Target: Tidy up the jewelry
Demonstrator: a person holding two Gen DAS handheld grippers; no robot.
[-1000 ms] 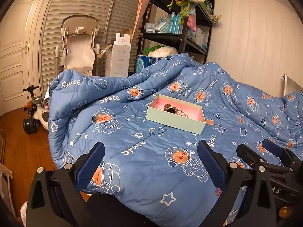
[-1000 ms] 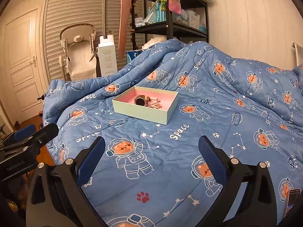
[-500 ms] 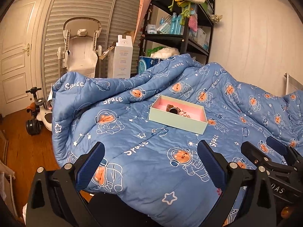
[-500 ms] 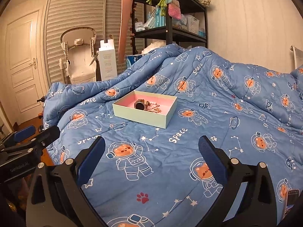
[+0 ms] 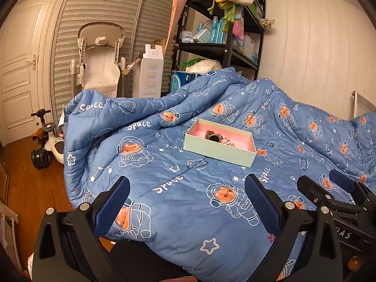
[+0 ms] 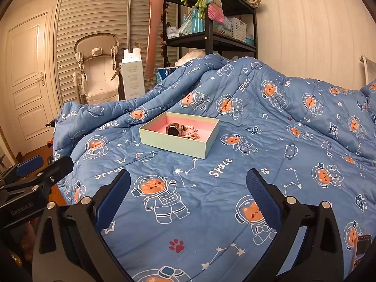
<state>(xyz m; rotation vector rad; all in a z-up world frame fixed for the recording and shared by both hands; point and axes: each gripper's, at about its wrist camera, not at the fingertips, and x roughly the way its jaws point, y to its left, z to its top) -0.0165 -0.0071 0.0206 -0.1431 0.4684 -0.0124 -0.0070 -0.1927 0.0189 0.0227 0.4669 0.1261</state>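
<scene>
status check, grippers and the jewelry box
Left gripper open, empty. Right gripper open, empty. Watch and jewelry in box on quilt, untouched. Path clear.

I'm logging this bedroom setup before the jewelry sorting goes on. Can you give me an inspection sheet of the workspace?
Surface: blue space-print quilt, rumpled, draped over the bed's edge.
Job's things: open box, pale green outside with a pink lining, resting on the quilt; inside it a watch and a small heap of beaded jewelry.
Clutter: nothing seen on the quilt besides the box.
Grippers: left gripper and right gripper, jaws wide open, empty, short of the box.
Cables: nothing seen.
Surroundings: black shelf unit, white carton, high chair, ride-on toy, white door.
</scene>
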